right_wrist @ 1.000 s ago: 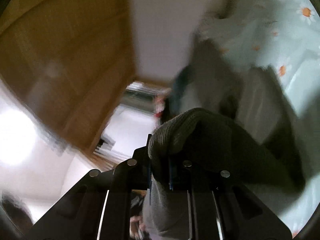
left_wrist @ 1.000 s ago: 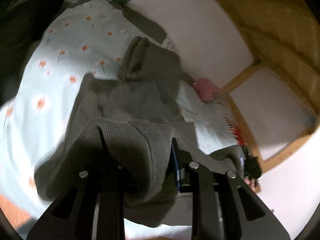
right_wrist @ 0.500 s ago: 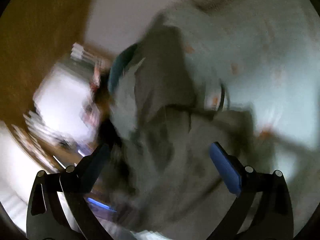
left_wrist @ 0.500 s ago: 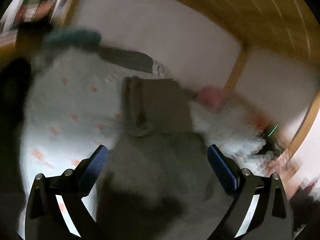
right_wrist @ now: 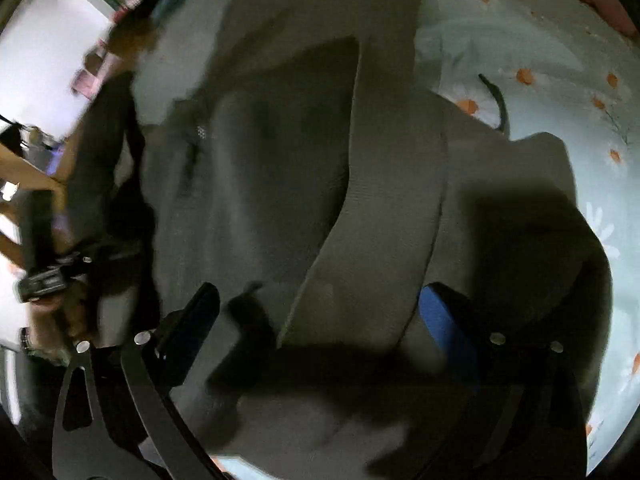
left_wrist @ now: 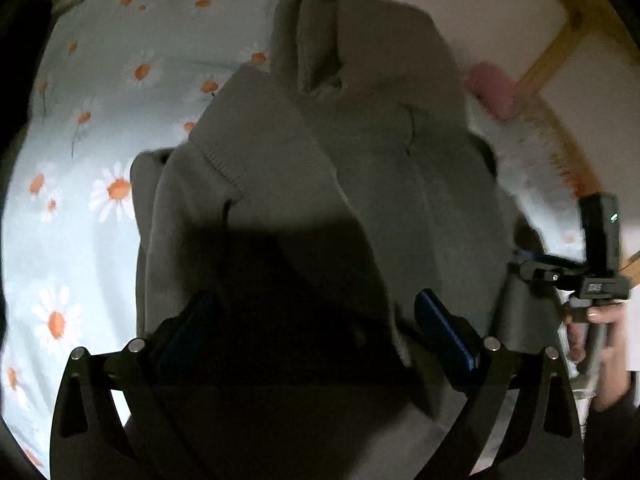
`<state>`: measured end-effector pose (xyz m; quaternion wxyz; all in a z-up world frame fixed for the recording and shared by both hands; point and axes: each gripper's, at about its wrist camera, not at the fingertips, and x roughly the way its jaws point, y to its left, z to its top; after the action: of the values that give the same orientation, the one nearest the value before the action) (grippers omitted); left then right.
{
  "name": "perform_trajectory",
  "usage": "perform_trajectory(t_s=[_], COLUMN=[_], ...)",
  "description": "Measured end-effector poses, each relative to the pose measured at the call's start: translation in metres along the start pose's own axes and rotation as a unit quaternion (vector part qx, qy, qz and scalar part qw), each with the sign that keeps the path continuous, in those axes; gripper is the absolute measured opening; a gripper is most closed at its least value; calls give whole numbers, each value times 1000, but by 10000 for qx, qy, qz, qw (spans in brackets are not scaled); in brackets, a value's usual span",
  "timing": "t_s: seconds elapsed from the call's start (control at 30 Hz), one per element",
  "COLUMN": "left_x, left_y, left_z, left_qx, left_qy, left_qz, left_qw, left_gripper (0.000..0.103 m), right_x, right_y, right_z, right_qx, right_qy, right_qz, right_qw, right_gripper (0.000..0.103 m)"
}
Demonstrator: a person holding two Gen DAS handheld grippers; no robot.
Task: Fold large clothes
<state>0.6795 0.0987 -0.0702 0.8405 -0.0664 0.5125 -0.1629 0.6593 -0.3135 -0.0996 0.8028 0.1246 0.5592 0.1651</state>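
A grey knit sweater (left_wrist: 360, 168) lies in loose folds on a pale blue bedsheet printed with white-and-orange daisies (left_wrist: 92, 128). One ribbed band of it (right_wrist: 384, 208) runs lengthwise over the heap in the right wrist view, and a narrow ribbed part, perhaps a cuff or collar, sticks up at the far end (left_wrist: 312, 40) in the left wrist view.

The left gripper (left_wrist: 316, 320) hangs over the near part of the sweater with its blue-padded fingers (left_wrist: 440, 328) spread wide; the cloth lies under the gap and neither pad presses on it. The right gripper (right_wrist: 320, 316) is likewise over the sweater, its jaws wide but just starting to close, the ribbed band passing between them without being pinched; its blue pad (right_wrist: 440, 320) shows beside the band.

Each camera catches the other tool at its edge, held in a hand (left_wrist: 600, 336). A dark cord (right_wrist: 498, 100) lies on the sheet just beyond the sweater. A pink soft item (left_wrist: 492, 88) sits at the far side of the bed by a wooden frame (left_wrist: 560, 40) and a white wall
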Motion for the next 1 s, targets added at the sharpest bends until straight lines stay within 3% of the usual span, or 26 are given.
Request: perform_trajectory(t_s=[0.03,0.07,0.1,0.13,0.17,0.2,0.23,0.3,0.4,0.47,0.57,0.63,0.73,0.83,0.93,1.0], left_x=[1,2,1,-1,-6,-10,-15,-25,-30,-28,-41,-56,-75,-80,-69,-57], left_y=[-6,-10,-12,-7,2,5,11,18,18,21,34,43,63,88,112,122], left_z=[1,3,3,-1,-4,-4,-4,-6,-7,-5,-1,9,26,42,56,62], left_qx=[37,73,124,95,-73,-207,-374,-631,-751,-931,-1369,-1615,-1846,-2076,-2282,-2322], left_qy=[-19,-31,-87,-151,-237,-271,-334,-421,-524,-547,-967,-1232,-1531,-1639,-1586,-1554], left_qz=[109,178,342,439,258,56,-223,-683,-875,-1053,-1591,-1853,-1665,-1355,-1015,-889], left_qw=[9999,9998,9993,9989,9994,9994,9985,9948,9919,9886,9729,9615,9564,9548,9552,9560], left_gripper=[97,85,70,38,22,18,5,2,2,1,1,1,1,1,1,1], right_x=[5,5,3,0,-7,-17,-29,-47,-76,-90,-96,-108,-113,-101,-77,-57], right_y=[3,5,5,5,3,0,-7,-21,-39,-48,-48,-59,-83,-108,-125,-128], right_z=[0,-1,-2,-3,-4,-6,-7,-11,-19,-22,-21,-19,-3,24,49,64], right_qx=[-131,-191,-209,-213,-172,-94,43,310,703,836,1063,1325,2077,2925,3471,3628], right_qy=[15,-9,-80,-134,-222,-376,-537,-822,-1359,-1557,-1886,-2172,-2474,-2522,-2308,-2104], right_qz=[-253,-349,-318,-229,-52,154,395,863,1605,1678,2033,2461,2857,2957,2729,2458], right_qw=[9996,9992,9992,9994,9996,9991,9978,9924,9751,9699,9549,9353,9022,8737,8670,8739], right_gripper=[84,77,60,38,30,23,13,10,10,10,10,10,10,10,10,10])
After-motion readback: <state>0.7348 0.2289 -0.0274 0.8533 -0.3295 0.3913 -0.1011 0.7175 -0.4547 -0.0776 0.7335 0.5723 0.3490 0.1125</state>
